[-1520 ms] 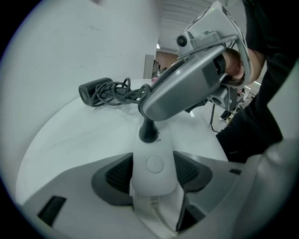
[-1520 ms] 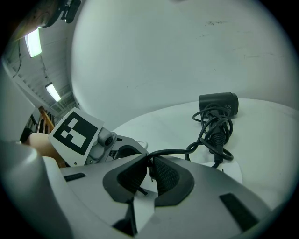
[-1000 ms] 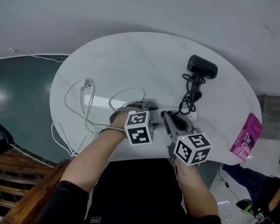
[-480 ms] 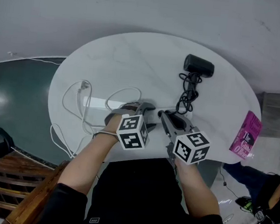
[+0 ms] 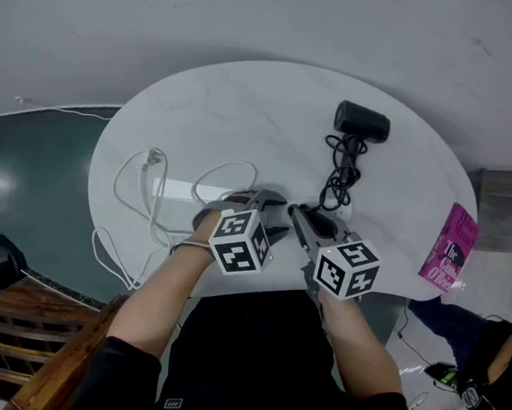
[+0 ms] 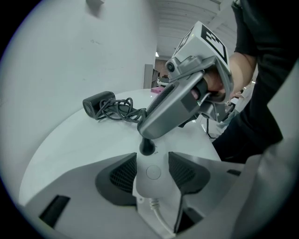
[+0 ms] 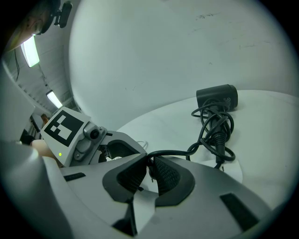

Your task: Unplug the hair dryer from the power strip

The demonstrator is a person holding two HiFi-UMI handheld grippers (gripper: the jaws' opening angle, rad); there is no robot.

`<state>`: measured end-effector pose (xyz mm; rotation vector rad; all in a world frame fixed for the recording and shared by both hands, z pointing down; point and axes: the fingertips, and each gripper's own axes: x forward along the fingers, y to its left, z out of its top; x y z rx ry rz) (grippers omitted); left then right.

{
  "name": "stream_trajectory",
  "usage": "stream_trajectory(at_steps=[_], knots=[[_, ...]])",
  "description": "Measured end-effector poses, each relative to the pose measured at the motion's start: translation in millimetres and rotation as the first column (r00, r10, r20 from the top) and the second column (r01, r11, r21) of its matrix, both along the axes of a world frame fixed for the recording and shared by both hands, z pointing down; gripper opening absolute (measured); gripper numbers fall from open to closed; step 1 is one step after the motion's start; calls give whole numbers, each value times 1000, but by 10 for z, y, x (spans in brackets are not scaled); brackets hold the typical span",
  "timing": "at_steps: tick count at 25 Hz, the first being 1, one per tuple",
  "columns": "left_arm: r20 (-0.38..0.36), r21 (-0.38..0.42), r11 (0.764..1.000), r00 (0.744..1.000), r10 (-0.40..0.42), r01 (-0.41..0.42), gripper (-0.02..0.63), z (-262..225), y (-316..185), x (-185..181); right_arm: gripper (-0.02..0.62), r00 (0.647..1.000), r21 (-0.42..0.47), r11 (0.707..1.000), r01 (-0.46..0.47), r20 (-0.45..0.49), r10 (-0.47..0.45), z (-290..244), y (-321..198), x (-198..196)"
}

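Note:
The black hair dryer (image 5: 363, 122) lies at the far side of the round white table (image 5: 202, 113). Its coiled black cord (image 5: 341, 174) runs back towards me. The cord ends in a black plug (image 6: 147, 147) that stands in the white power strip (image 6: 149, 179). My left gripper (image 6: 152, 172) holds the strip's cable end. Its jaws have just been closing, and both pads press on the strip's sides. My right gripper (image 7: 150, 172) is shut on the plug where the cord leaves it. In the head view both grippers sit side by side near the table's front edge.
A white cable (image 5: 154, 190) loops over the table's left part and hangs off its edge. A pink book (image 5: 451, 250) lies to the right, beyond the table. A wooden chair (image 5: 37, 332) stands at the lower left.
The left gripper's marker cube has slid a little to the left and towards me. The right gripper has kept its place on the plug.

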<state>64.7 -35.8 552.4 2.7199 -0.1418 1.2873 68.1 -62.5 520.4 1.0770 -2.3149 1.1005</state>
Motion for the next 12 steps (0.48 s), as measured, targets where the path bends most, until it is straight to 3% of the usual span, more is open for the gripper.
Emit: stream_trajectory(at_steps=[1,4,8,12], knots=[[-6,1,1000,1000,-7,7,216,-15,-16,-8,58,1000,-1,1000,1,1,-1,1,1,-1],[-20,9,1000,1000,-18,18,96,-58,-59,-34,58,1000,-4,1000,1,5,-1,0,-4,-7],[15,43,999,1000,7,-7,110,-14,-26,-19,58,1000,-12,1000,-2,1,2,7,-12,-4],[34,63,998,999,-21,19,109,3,-27,-13,57,1000,-20,1000,-6,-5,6,-2,-10,5]])
